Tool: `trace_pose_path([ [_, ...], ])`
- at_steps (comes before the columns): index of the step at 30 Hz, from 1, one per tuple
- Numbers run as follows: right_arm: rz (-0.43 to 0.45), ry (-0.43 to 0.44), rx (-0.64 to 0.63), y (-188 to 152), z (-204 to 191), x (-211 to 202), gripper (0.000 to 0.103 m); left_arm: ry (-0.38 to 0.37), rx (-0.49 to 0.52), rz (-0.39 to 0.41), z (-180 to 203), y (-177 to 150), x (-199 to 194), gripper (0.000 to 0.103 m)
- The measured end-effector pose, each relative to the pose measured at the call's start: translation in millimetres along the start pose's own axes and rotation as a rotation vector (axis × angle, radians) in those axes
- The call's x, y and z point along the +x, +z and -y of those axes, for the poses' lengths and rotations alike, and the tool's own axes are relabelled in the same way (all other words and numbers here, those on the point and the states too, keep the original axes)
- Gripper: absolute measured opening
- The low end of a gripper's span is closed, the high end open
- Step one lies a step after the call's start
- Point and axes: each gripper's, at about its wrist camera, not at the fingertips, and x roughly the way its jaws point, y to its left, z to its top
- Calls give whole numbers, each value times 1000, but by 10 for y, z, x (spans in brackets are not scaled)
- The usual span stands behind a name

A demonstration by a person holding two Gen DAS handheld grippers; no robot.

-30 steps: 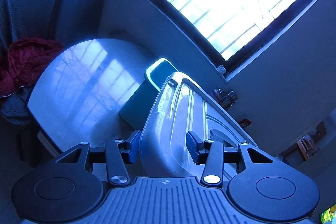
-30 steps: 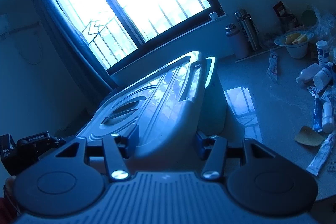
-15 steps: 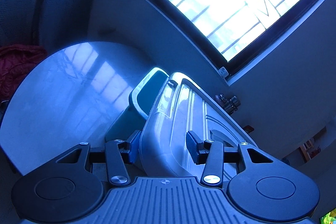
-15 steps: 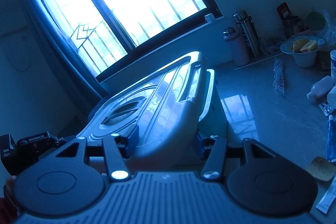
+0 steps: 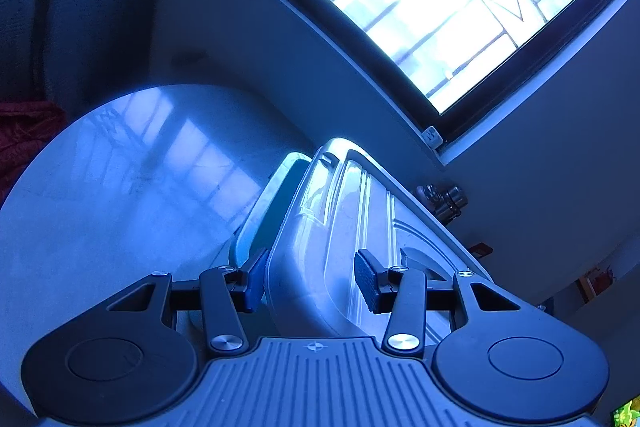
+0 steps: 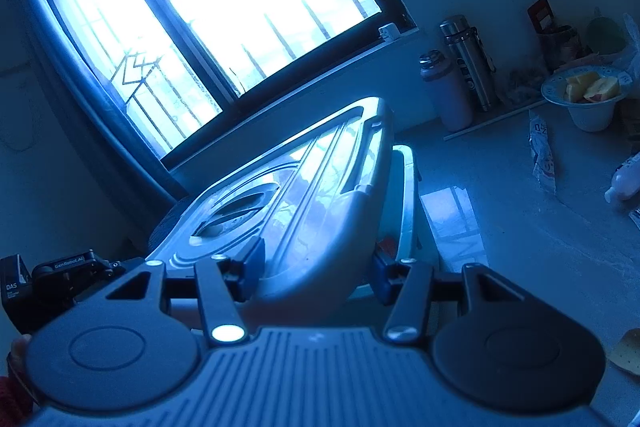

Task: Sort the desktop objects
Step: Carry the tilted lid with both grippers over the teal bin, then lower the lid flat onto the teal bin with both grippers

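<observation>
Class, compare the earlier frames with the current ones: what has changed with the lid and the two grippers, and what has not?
The grey lid has tilted up further off the teal storage box, both views swinging upward. The left gripper and right gripper stay clamped on the lid's near corners; the flasks and bowl are unmoved.

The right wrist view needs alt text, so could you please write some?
The right gripper grips the edge of a tilted grey plastic lid over a teal storage box; flasks stand beneath a bright barred window.
</observation>
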Motion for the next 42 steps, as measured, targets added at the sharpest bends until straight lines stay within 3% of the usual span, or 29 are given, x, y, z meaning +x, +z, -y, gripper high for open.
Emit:
trace_pose_path([
  [14, -4, -46, 31, 53, -55, 445, 54, -2, 10, -58, -234, 439, 526, 47],
  [32, -52, -106, 89, 37, 71, 715, 55, 13, 0, -123, -407, 398, 914, 47],
  [36, -74, -128, 63, 54, 37, 725, 59, 28, -1, -139, -413, 362, 968, 47],
  [42, -104, -191, -3, 32, -64, 736, 73, 86, 12, -148, -440, 348, 965, 49],
])
